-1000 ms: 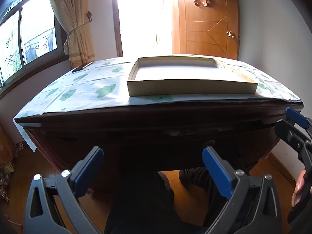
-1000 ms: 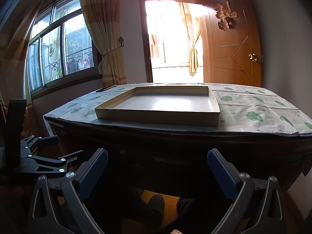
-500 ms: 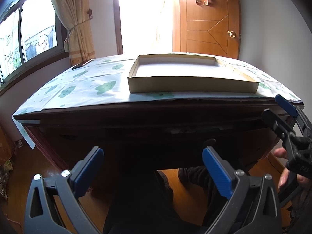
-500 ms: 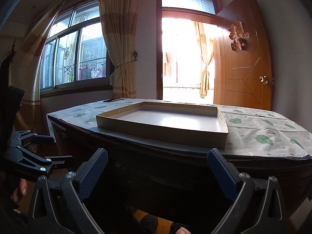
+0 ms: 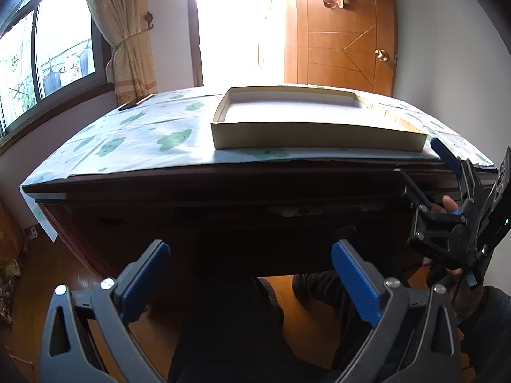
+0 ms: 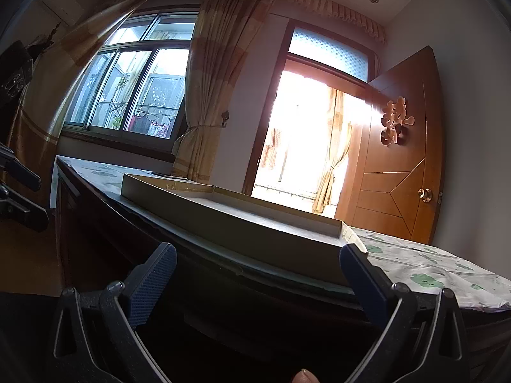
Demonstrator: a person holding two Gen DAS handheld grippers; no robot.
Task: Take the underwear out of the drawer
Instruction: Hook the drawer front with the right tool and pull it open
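My left gripper [image 5: 249, 274] hangs with jaws spread wide and nothing between them, low before the dark table [image 5: 191, 188], with open floor [image 5: 64, 265] off to its left. Above, a shallow tray [image 5: 316, 138] sits near the table's front edge on a cloth [image 5: 143, 140], and under that edge the drawer [image 5: 319, 212] stands a crack ajar, pale cloth showing in the gap, perhaps the underwear, though I cannot tell. My right gripper [image 6: 255, 268], jaws parted and empty too, is up close by the table's right front edge.
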